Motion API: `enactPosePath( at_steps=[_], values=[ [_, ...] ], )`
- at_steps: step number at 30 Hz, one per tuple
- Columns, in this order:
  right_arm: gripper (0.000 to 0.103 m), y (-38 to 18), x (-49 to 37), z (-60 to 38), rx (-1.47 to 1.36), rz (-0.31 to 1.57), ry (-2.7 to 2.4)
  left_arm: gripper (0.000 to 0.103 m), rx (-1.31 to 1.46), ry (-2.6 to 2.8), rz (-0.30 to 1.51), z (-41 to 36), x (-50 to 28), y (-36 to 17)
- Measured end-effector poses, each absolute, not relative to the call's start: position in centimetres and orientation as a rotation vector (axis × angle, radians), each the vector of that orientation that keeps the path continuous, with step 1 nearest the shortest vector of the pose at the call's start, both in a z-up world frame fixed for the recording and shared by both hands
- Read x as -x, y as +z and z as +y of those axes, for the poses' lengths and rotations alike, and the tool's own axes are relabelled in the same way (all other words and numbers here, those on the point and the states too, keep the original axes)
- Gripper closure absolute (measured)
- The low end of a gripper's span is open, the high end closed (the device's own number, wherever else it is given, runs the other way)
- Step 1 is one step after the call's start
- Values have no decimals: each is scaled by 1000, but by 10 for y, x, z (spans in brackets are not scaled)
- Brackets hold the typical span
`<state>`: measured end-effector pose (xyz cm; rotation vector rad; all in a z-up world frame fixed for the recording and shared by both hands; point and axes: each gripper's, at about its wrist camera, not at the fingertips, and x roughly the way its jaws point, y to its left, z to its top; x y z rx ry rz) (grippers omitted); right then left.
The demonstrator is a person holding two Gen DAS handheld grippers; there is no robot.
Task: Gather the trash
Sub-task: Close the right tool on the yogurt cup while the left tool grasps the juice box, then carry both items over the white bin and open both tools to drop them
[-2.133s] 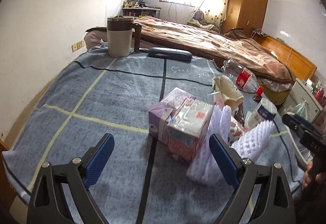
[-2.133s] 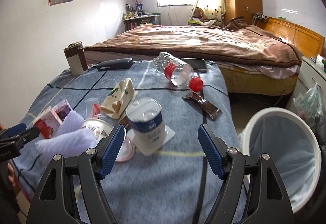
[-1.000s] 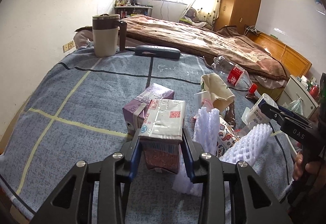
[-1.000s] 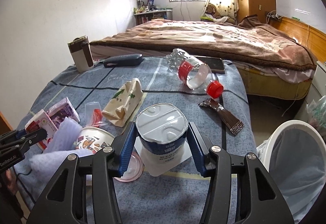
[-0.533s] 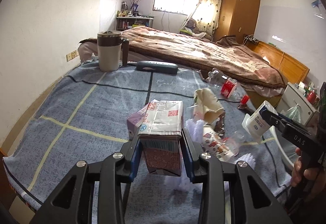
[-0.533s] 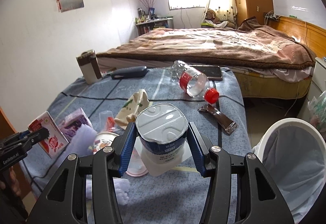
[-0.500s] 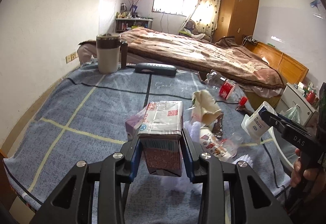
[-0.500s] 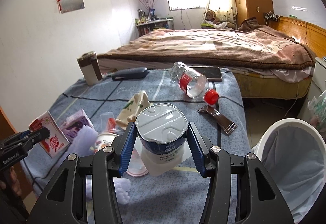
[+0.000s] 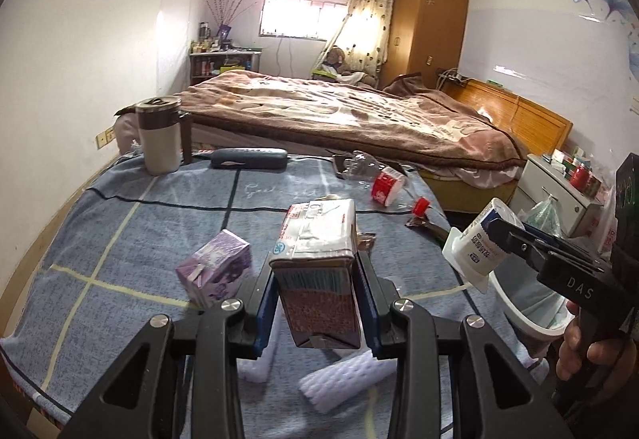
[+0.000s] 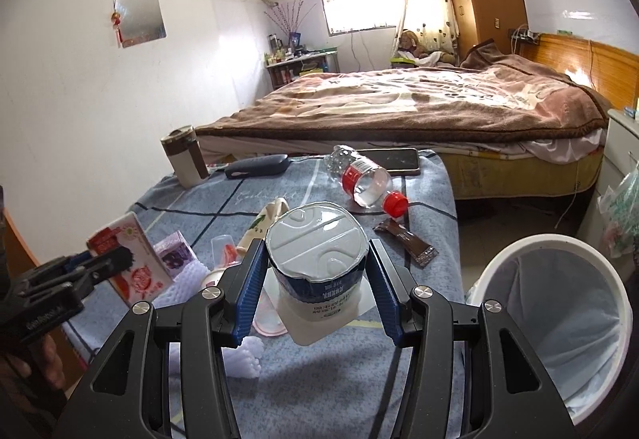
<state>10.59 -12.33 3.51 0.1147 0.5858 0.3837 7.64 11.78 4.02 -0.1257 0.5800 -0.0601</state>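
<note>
My left gripper (image 9: 317, 289) is shut on a red and white drink carton (image 9: 315, 263), held above the blue table cloth; the carton also shows in the right wrist view (image 10: 129, 259). My right gripper (image 10: 317, 281) is shut on a white yogurt cup (image 10: 317, 263) with a foil lid, lifted off the table left of the white trash bin (image 10: 559, 315). The cup also shows in the left wrist view (image 9: 477, 243). On the table lie a purple carton (image 9: 215, 267), white foam nets (image 9: 343, 379), a plastic bottle (image 10: 361, 175), a brown wrapper (image 10: 405, 241) and a crumpled paper bag (image 10: 265, 221).
A mug (image 9: 157, 137), a dark case (image 9: 249, 158) and a phone (image 10: 393, 159) sit at the table's far end. A bed (image 10: 439, 99) lies beyond. A nightstand (image 9: 555, 191) stands at the right.
Both grippers have risen with their loads. The carton and the cup are higher above the table, and the right gripper has shifted toward the bin.
</note>
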Motion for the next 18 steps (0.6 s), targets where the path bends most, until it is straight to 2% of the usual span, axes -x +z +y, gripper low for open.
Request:
enactPosePath(
  at_steps=[18],
  values=[
    [51, 40, -99, -203, -166, 559, 208, 65, 34, -245, 593, 8, -105, 45]
  ],
)
